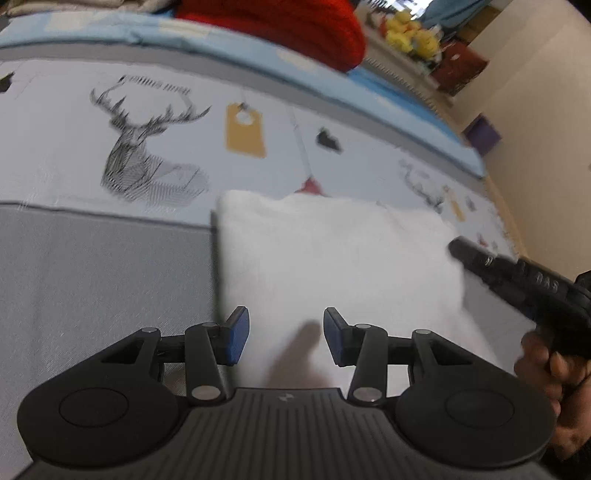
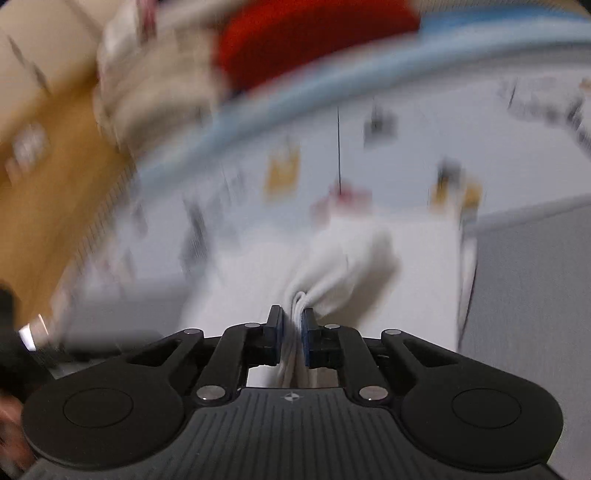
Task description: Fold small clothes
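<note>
**Right pinches white cloth; left hovers spread over it**

Left gripper [image 1: 286, 338]: fingers spread, blue pads facing each other with a clear gap. Nothing between them. The white garment [image 1: 332, 266] lies flat directly ahead of and beneath the fingertips, on a bed cover [image 1: 74, 155] printed with a stag's head [image 1: 144, 147] and a yellow tag [image 1: 245, 131]. A grey band of the cover [image 1: 92, 266] sits left of the left finger. Beyond the fingertips, further up the bed, a red fabric heap [image 1: 288, 26].

Right gripper [image 2: 293, 325]: fingers pressed nearly together, pinching a bunched fold of the white garment [image 2: 332, 273] between the pads; pleated layers show in the narrow slot and cloth runs back between the fingers. Ahead of the tips the fabric rises in a gathered lump. From the left wrist view, this gripper [image 1: 461, 251] meets the garment's right edge, a hand [image 1: 554, 369] behind it.

Right wrist view heavily blurred; background detail unreadable.
</note>
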